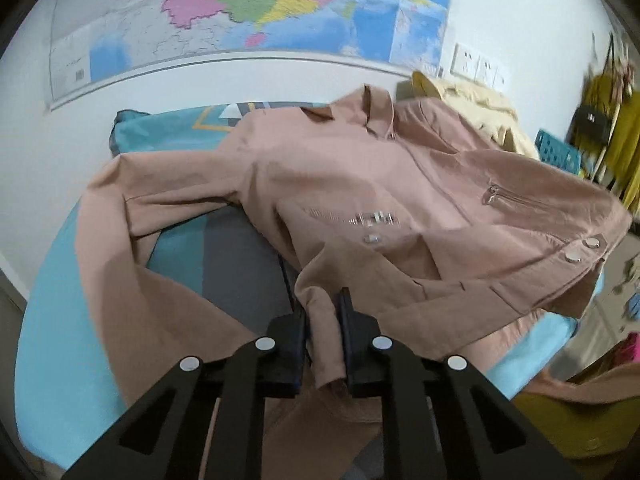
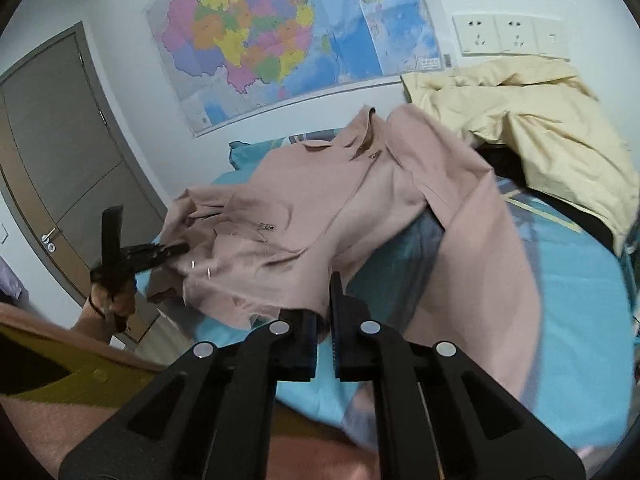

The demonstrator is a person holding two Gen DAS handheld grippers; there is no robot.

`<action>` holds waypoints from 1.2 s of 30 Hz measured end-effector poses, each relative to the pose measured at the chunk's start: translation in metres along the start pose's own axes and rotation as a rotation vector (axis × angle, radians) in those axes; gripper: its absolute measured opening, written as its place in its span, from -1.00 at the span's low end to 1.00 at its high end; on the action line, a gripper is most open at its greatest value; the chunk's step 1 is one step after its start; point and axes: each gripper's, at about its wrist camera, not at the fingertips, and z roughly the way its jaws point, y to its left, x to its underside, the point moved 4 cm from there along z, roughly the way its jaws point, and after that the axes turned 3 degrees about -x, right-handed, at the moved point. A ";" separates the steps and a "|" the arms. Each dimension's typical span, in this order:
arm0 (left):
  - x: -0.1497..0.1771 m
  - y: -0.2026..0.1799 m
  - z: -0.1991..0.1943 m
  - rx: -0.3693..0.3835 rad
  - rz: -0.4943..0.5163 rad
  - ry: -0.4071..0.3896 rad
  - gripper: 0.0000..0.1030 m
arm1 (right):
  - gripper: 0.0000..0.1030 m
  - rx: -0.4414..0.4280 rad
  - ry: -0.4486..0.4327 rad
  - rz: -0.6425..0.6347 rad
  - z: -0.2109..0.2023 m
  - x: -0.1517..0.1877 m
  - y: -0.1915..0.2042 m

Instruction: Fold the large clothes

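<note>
A pink jacket [image 1: 360, 184] with metal snaps and a zipped chest pocket lies spread front-up over a bed with a teal sheet [image 1: 52, 320]. My left gripper [image 1: 324, 320] is shut on a fold of its bottom hem, with cloth bunched between the pads. In the right wrist view the jacket [image 2: 304, 216] is partly lifted and blurred. There my right gripper [image 2: 325, 312] is shut on another part of the hem. The left gripper [image 2: 178, 248] also shows at that view's left, in a person's hand [image 2: 108, 304], pinching the jacket's far corner. One sleeve [image 2: 492, 280] hangs down the right side.
A pale yellow garment [image 2: 520, 120] lies crumpled at the head of the bed, against a wall with a map [image 2: 288, 32] and sockets [image 2: 508, 36]. A grey door [image 2: 60, 152] stands at the left. A blue basket [image 1: 556, 152] and hanging clothes [image 1: 624, 132] are beyond the bed.
</note>
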 end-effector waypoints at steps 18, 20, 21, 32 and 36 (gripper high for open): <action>0.041 -0.026 -0.023 0.071 0.211 -0.065 0.50 | 0.42 0.015 0.033 -0.063 0.006 -0.014 -0.017; 0.040 -0.030 -0.005 0.043 0.205 -0.004 0.36 | 0.39 0.048 0.060 -0.097 0.035 -0.030 -0.019; 0.038 -0.029 0.003 0.030 0.197 0.019 0.03 | 0.35 0.065 0.070 -0.108 0.045 -0.034 -0.020; 0.013 -0.007 0.008 -0.038 0.144 0.034 -0.10 | -0.76 0.243 0.259 -0.146 0.183 -0.072 -0.077; -0.011 -0.001 -0.049 0.053 0.176 -0.195 0.67 | -0.85 0.233 0.268 -0.074 0.190 -0.081 -0.107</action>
